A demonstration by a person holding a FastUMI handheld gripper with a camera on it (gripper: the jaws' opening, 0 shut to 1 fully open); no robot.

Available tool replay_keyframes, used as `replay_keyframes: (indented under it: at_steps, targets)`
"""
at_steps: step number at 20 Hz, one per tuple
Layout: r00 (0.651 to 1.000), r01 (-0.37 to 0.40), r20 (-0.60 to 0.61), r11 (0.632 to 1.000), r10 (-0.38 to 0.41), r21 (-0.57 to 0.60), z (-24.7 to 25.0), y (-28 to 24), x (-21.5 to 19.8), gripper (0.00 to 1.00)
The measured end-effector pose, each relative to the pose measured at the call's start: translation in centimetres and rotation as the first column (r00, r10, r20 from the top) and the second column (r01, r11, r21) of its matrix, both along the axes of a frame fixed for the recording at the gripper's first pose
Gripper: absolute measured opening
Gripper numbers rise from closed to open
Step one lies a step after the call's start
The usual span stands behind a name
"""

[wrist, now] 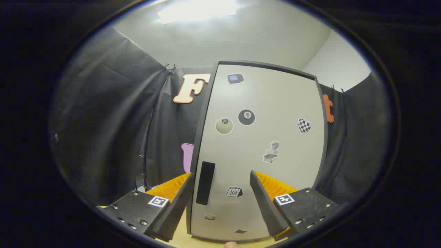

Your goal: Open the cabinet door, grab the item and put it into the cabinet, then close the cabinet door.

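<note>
Gripper view: the cabinet door (pixel 262 151) stands closed and upright directly ahead of the fingers, its pale face set in a dark frame and carrying several stickers, among them an eight-ball sticker (pixel 246 117), a plain ball sticker (pixel 224 125) and a checkered heart sticker (pixel 304 125). The dark vertical handle (pixel 205 182) sits low on the door's left side, close to the left frame edge; judged from that, the door hinges on the right. The gripper (pixel 220 199) is spread wide and grips nothing, and the handle lies between its fingers, just inside the left finger (pixel 172 210), consistent with lining up for a pull. The cabinet rests on a light wooden surface (pixel 179 237). The item to be stored cannot be identified here. Black cloth (pixel 103 120) hangs behind and to both sides.
</note>
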State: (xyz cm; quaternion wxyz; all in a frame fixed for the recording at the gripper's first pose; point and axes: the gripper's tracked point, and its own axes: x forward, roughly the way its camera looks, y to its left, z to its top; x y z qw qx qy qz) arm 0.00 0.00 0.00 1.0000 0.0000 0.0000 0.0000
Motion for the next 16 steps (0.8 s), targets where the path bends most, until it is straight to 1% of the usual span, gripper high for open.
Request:
replay_keyframes:
  at_steps: [6, 10, 16]
  targets:
    - [1.0, -0.011, -0.017, 1.0, 0.011, 0.004, -0.8, 1.0, 1.2, 0.96]
    - [0.999, -0.015, -0.05, 1.0, 0.015, -0.003, -2.1, 1.7, 2.5, 0.96]
    - [0.996, 0.006, -0.09, 1.0, -0.007, -0.005, -3.8, 2.3, 5.1, 0.96]
